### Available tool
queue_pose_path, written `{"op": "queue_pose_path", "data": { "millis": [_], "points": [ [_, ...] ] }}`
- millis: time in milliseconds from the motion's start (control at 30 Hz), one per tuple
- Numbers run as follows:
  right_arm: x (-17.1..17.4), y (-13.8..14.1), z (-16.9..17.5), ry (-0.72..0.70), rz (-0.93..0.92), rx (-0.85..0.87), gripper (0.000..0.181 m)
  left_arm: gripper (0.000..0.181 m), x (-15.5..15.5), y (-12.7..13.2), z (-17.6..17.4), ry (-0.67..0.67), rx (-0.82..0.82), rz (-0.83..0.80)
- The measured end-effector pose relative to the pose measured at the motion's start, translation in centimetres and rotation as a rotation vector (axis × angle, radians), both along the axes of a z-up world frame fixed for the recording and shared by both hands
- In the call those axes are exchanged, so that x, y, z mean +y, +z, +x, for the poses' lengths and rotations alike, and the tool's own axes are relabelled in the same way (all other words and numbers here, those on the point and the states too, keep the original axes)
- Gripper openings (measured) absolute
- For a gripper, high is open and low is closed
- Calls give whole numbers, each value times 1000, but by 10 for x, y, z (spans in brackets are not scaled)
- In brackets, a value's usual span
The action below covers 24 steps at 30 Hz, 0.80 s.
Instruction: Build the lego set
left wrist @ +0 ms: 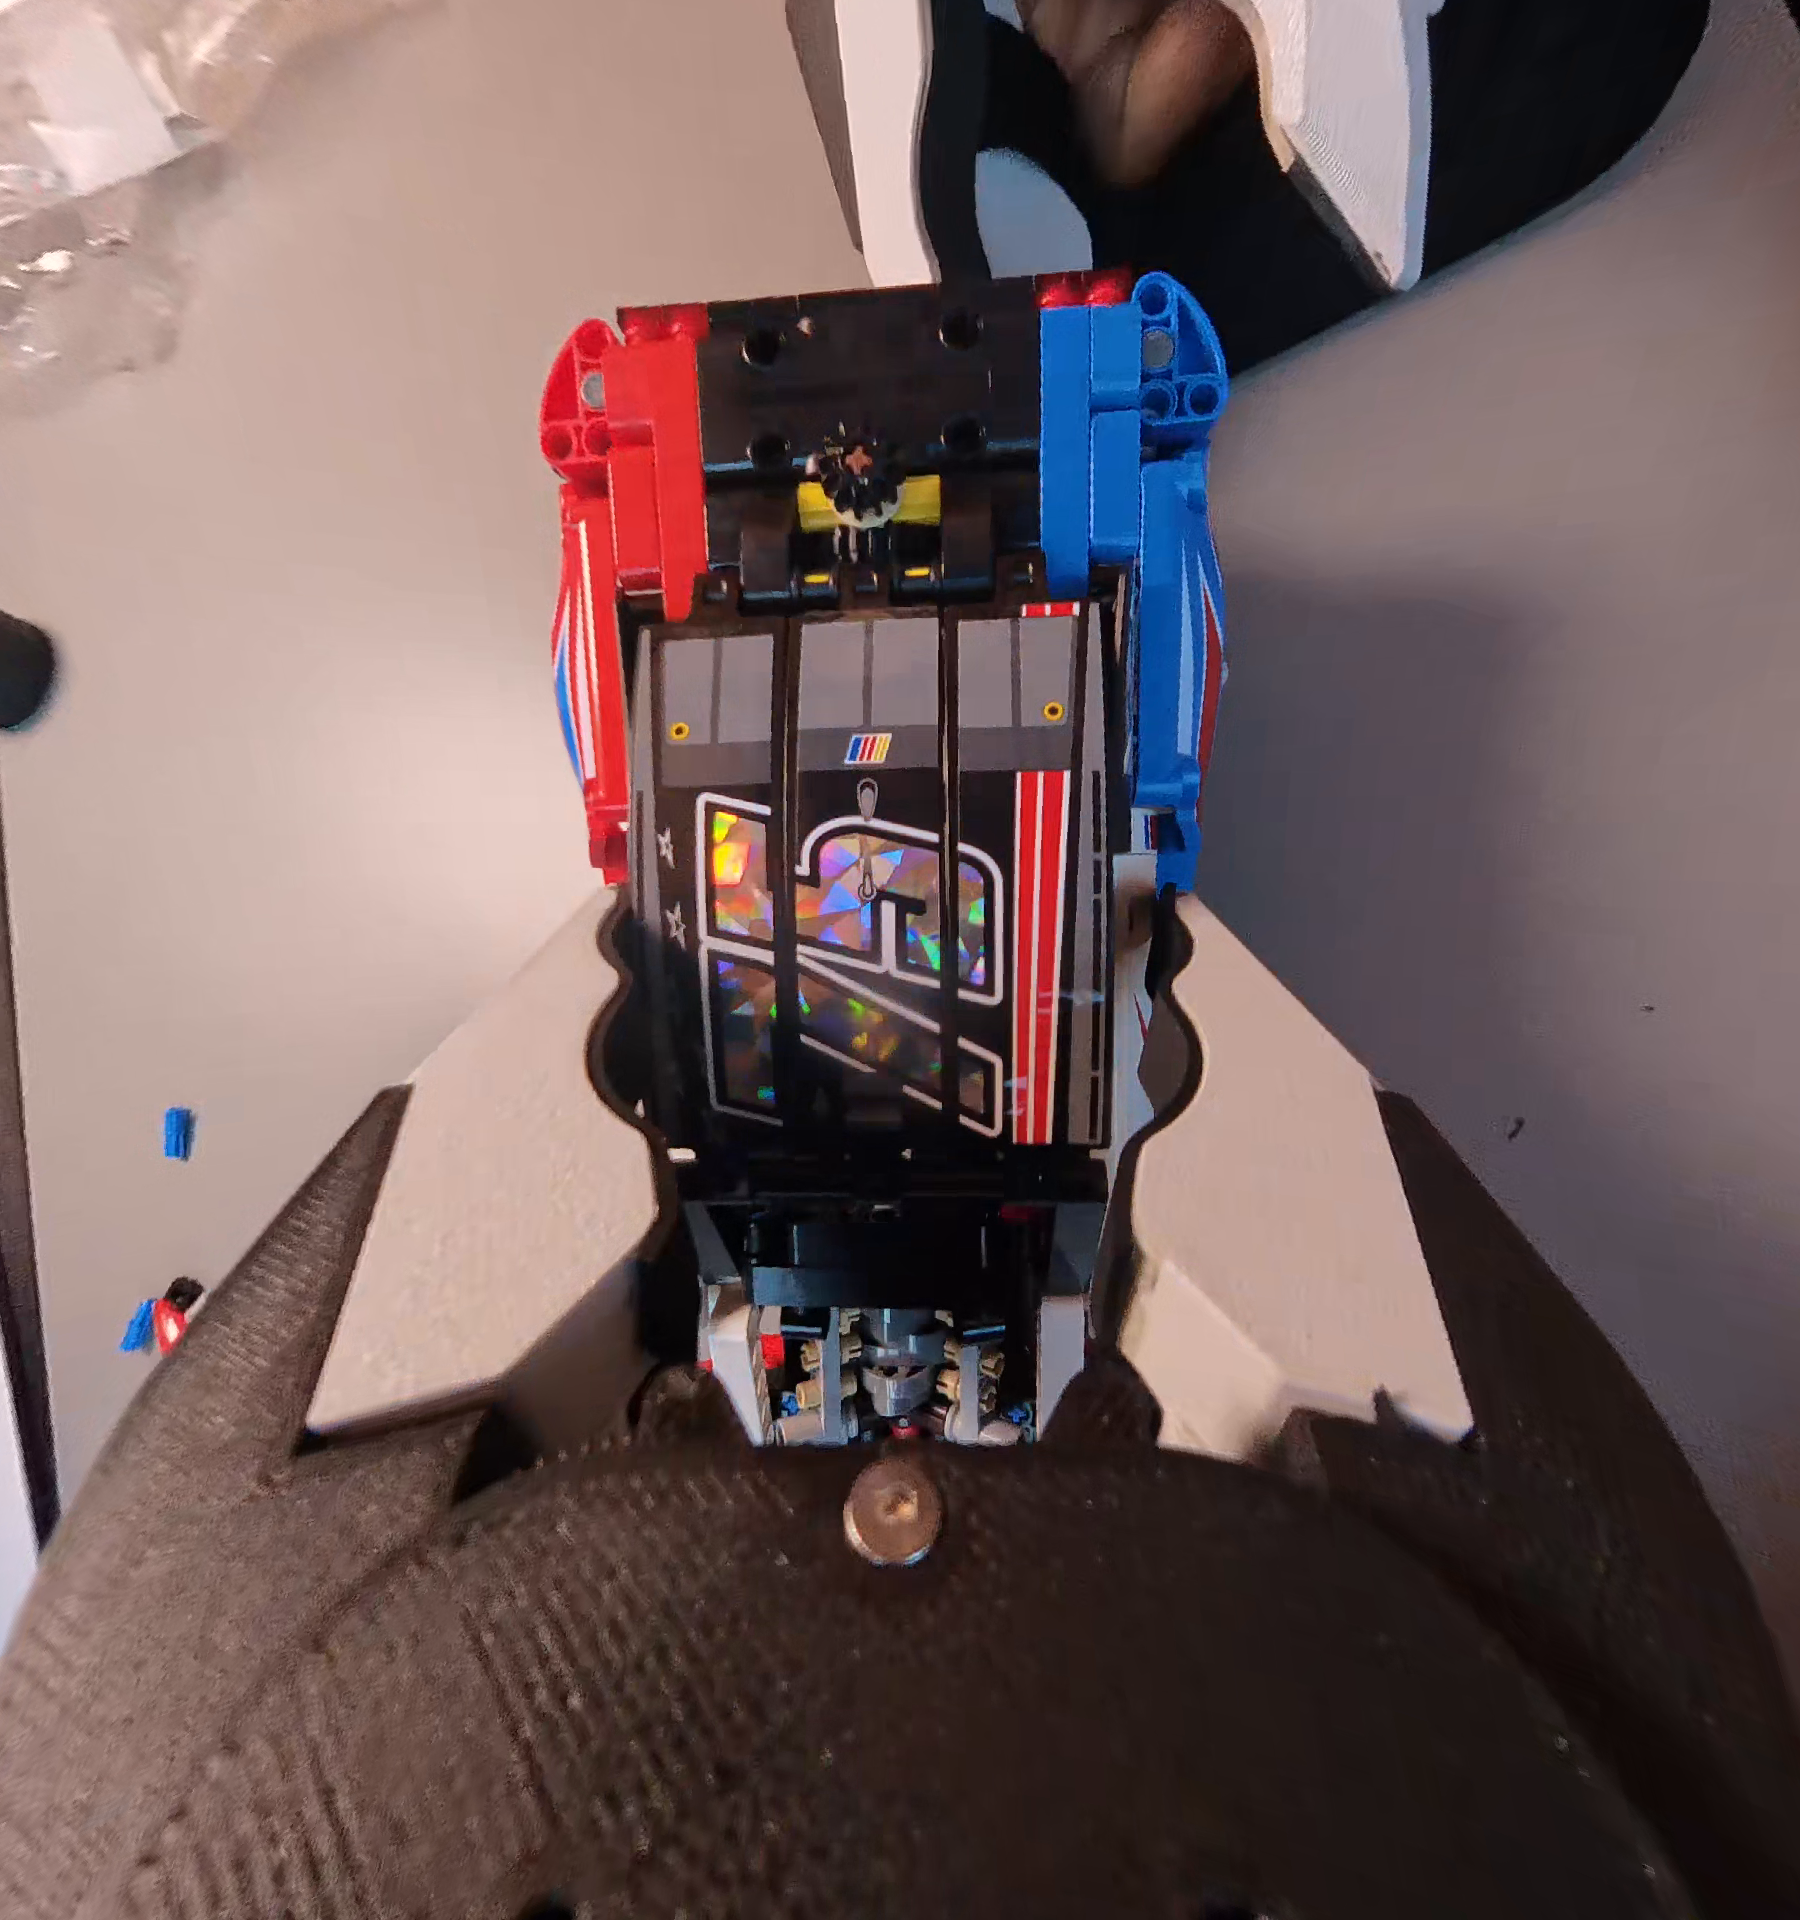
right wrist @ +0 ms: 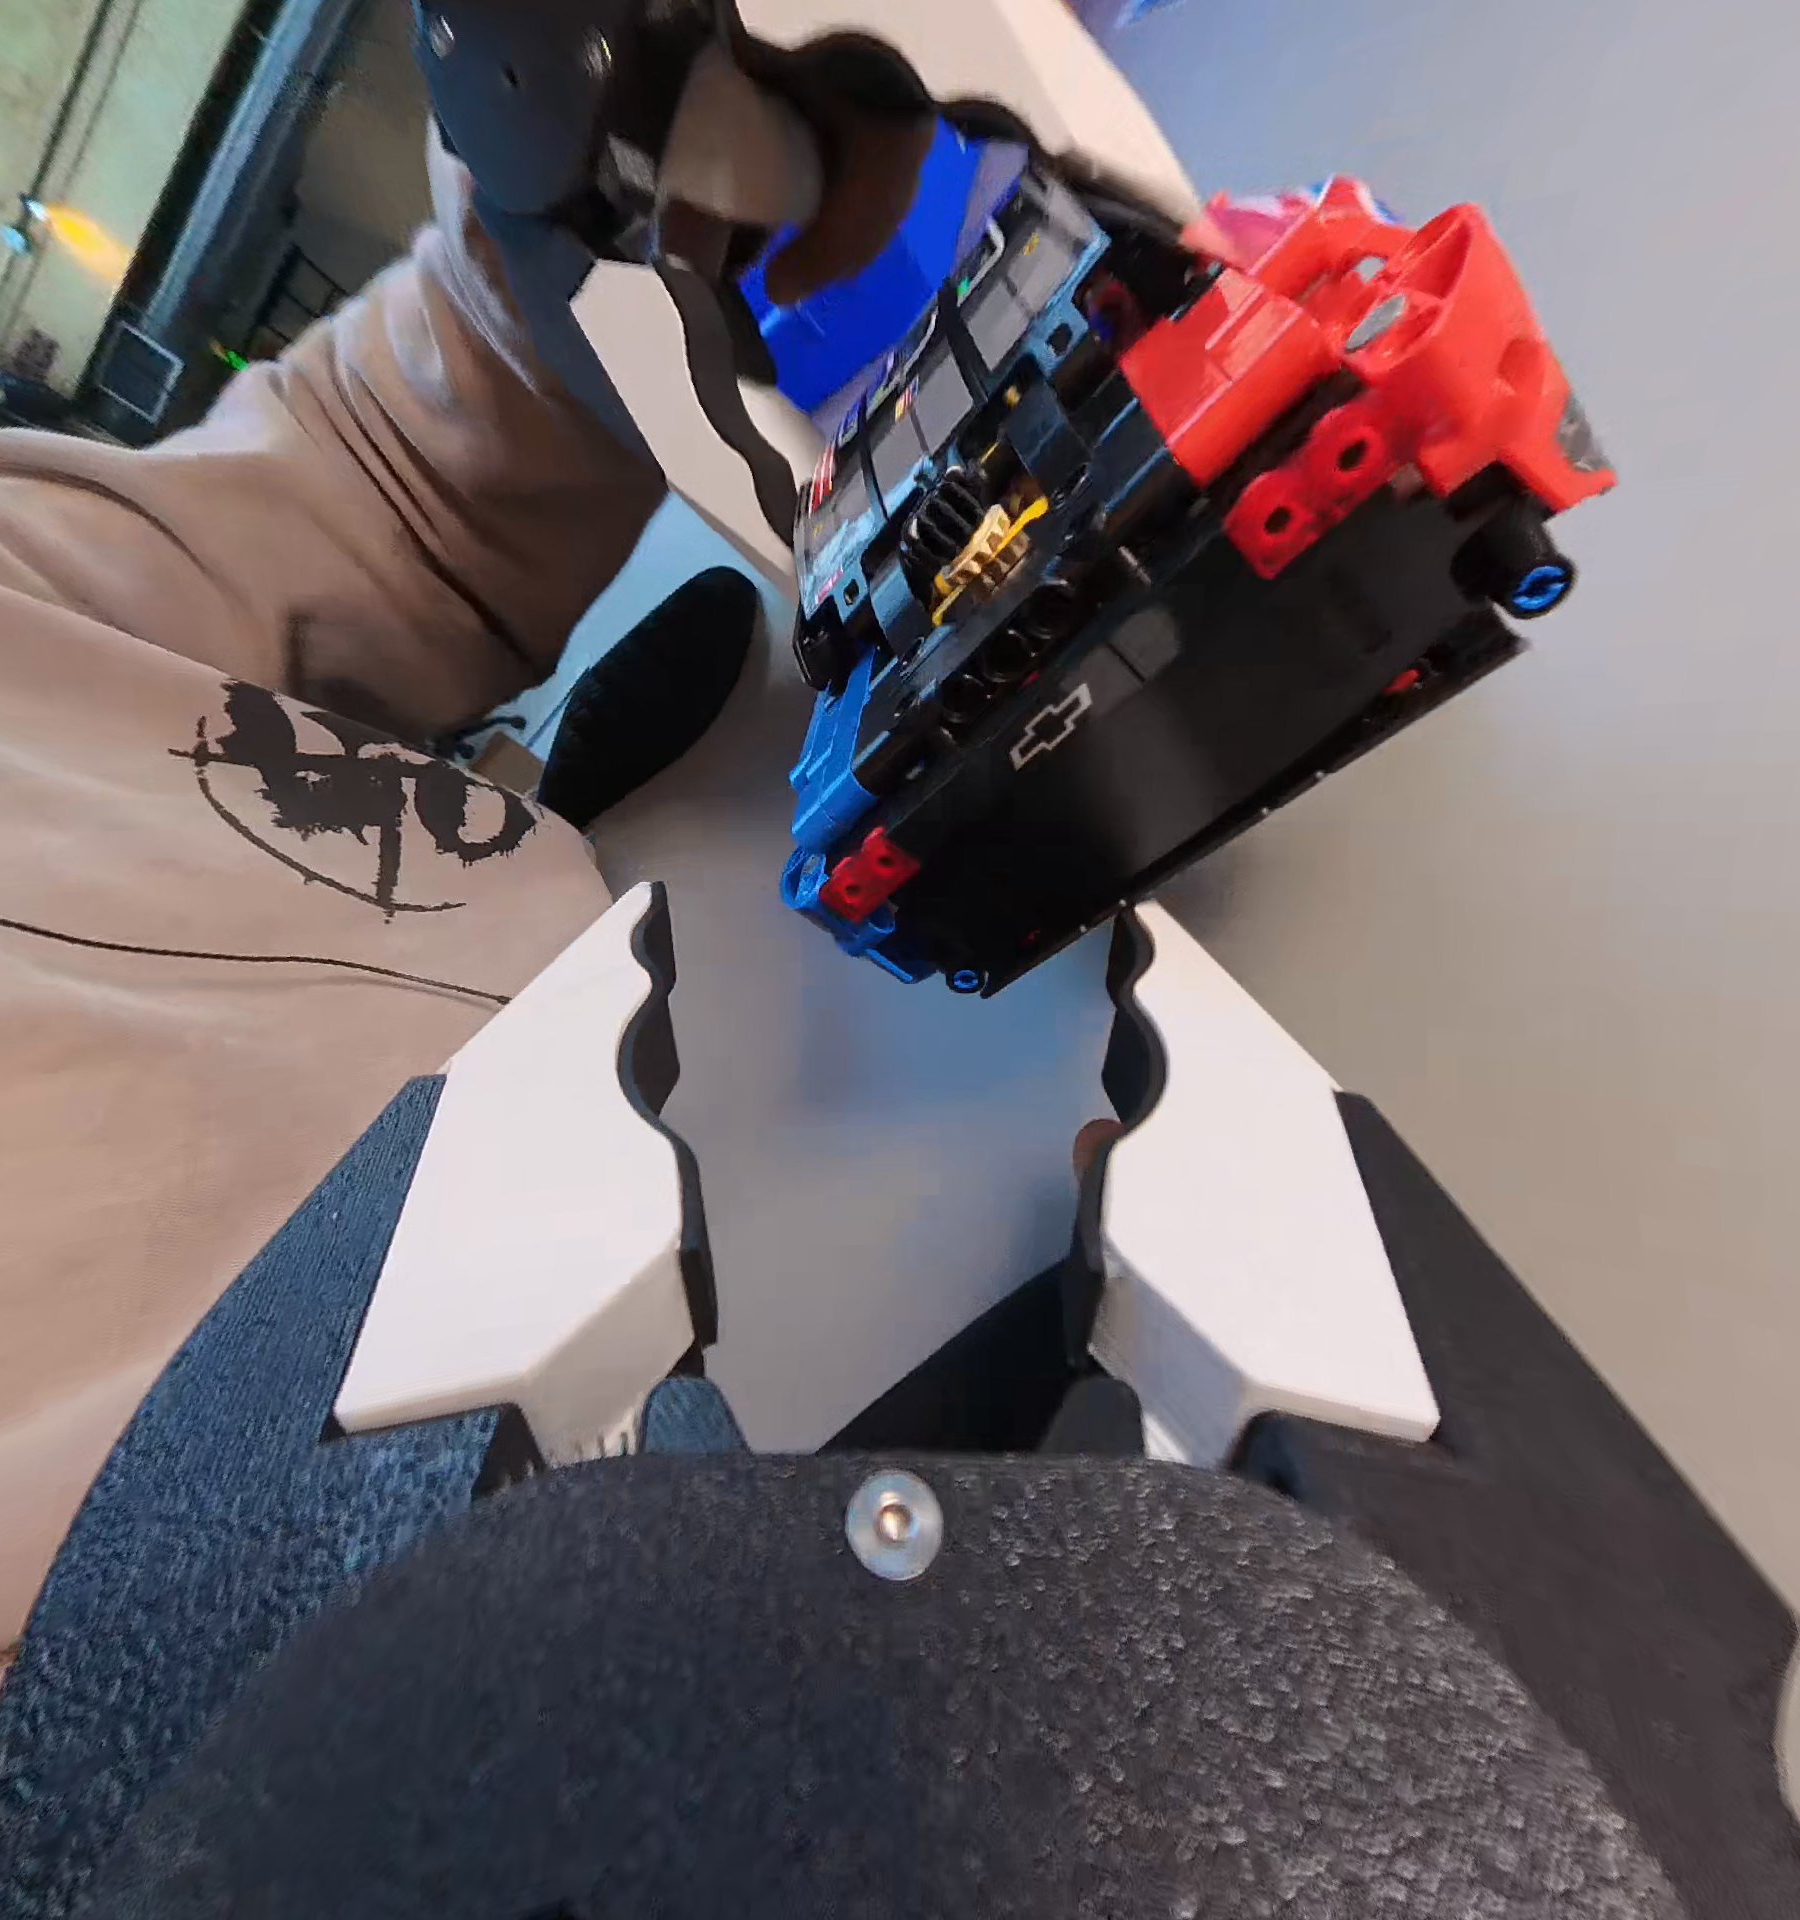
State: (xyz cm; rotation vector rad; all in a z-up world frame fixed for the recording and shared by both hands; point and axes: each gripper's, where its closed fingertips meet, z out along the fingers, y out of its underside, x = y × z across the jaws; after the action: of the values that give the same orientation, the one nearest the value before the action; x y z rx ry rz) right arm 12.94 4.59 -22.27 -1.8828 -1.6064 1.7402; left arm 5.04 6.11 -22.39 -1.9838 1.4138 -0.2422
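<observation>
A lego car body (left wrist: 875, 727), black with red and blue side panels and a shiny sticker on its roof, sits between my left gripper's (left wrist: 891, 935) white fingers, which are shut on its sides. A small black gear (left wrist: 854, 473) sits on the car's far end. In the right wrist view the same car (right wrist: 1135, 623) hangs tilted above the table, held by the left gripper (right wrist: 730, 343). My right gripper (right wrist: 891, 935) is open and empty, just below the car's black end. In the left wrist view the right gripper's white fingers (left wrist: 1332, 114) show beyond the car's far end.
Small loose blue and red pieces (left wrist: 177, 1132) (left wrist: 163, 1325) lie on the white table (left wrist: 304, 727) at the left. Clear plastic bags (left wrist: 54, 177) lie at the top left. A person in a beige sweatshirt (right wrist: 200, 831) sits to the left in the right wrist view.
</observation>
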Motion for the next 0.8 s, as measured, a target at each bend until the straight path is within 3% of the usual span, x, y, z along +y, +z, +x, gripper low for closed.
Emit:
{"op": "queue_pose_path", "data": {
  "millis": [167,333,533,667,800],
  "points": [
    [-3,-8,4,48,23,-87,74,96,7,-5,-3,-95,57,-140],
    [-8,-17,14,167,157,-161,82,96,10,-10,-4,-143,88,-211],
    [-12,-20,13,208,141,-219,90,96,13,-12,-7,-173,94,-225],
    [-11,-28,15,244,165,-293,81,95,12,-15,-7,-189,99,-233],
    [-11,-39,21,399,270,-370,72,95,9,-19,-8,-201,131,-232]
  ]
}}
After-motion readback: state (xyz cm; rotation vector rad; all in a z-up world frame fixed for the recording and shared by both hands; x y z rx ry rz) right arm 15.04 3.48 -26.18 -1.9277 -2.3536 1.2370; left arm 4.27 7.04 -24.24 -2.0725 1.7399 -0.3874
